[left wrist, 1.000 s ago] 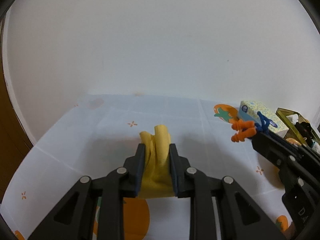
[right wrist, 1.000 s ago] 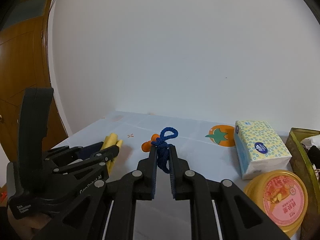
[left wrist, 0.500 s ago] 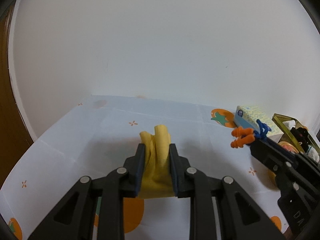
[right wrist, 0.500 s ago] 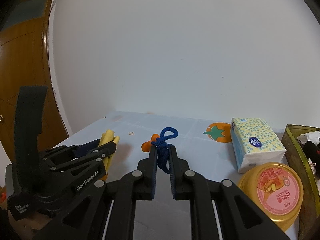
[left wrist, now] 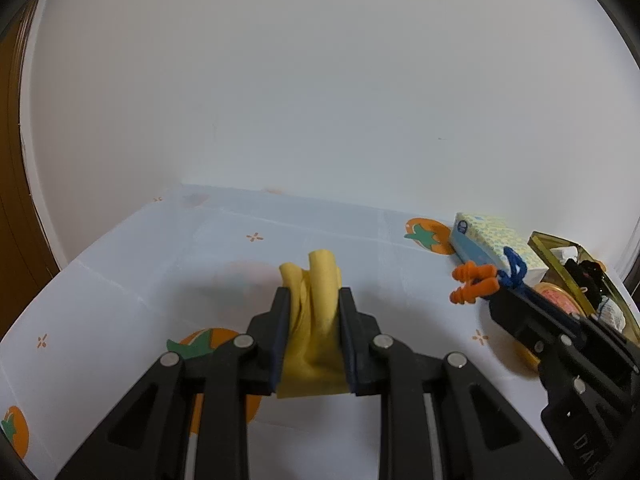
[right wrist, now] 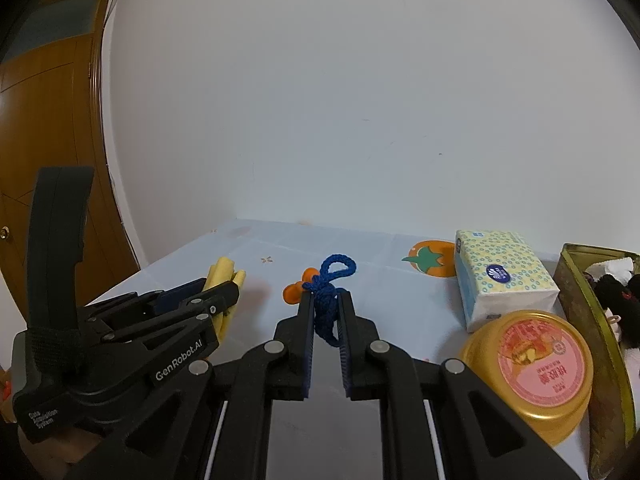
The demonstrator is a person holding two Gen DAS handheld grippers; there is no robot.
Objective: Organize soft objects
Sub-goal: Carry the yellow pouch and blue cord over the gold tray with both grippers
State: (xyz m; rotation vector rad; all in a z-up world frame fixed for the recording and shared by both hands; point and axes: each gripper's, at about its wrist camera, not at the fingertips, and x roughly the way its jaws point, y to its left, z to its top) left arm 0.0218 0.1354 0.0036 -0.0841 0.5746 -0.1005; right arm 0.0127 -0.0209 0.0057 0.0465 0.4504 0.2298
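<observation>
Up close, the left gripper (left wrist: 312, 300) has its jaws clamped on a yellow cloth (left wrist: 314, 320), a soft, matte piece bunched into thick vertical folds. Two rounded rolls of it poke out past the tips, and a flatter flap hangs below the jaws. It is held above the tabletop (left wrist: 120, 280), clear of the surface, over a pale blue covering printed with orange tomato shapes and small orange crosses.

Off to its right, the right gripper (right wrist: 325, 300) has its jaws pinched almost together on a blue braided cord (right wrist: 326, 304). The cord is twisted and knotted, with one loop standing up beyond the tips and a short tail drooping between the jaws. It ties together a pair of orange earplugs (left wrist: 474, 282), ribbed little cones that stick out sideways from the gripper's tip; from the right wrist view only an orange bit shows behind the cord. This bundle also hangs above the tabletop, not resting on it.

Further right on the tabletop stands a tissue pack (right wrist: 502, 276), white with a pattern of small teal and yellow rings and a dark blue round label. Just in front of it sits a gold round tin (right wrist: 532, 372) with a pink printed lid. At the far right edge is an open gold-coloured box (right wrist: 588, 304) holding white and black soft items. A brown wooden door (right wrist: 44, 152) stands at the left beside the white wall.
</observation>
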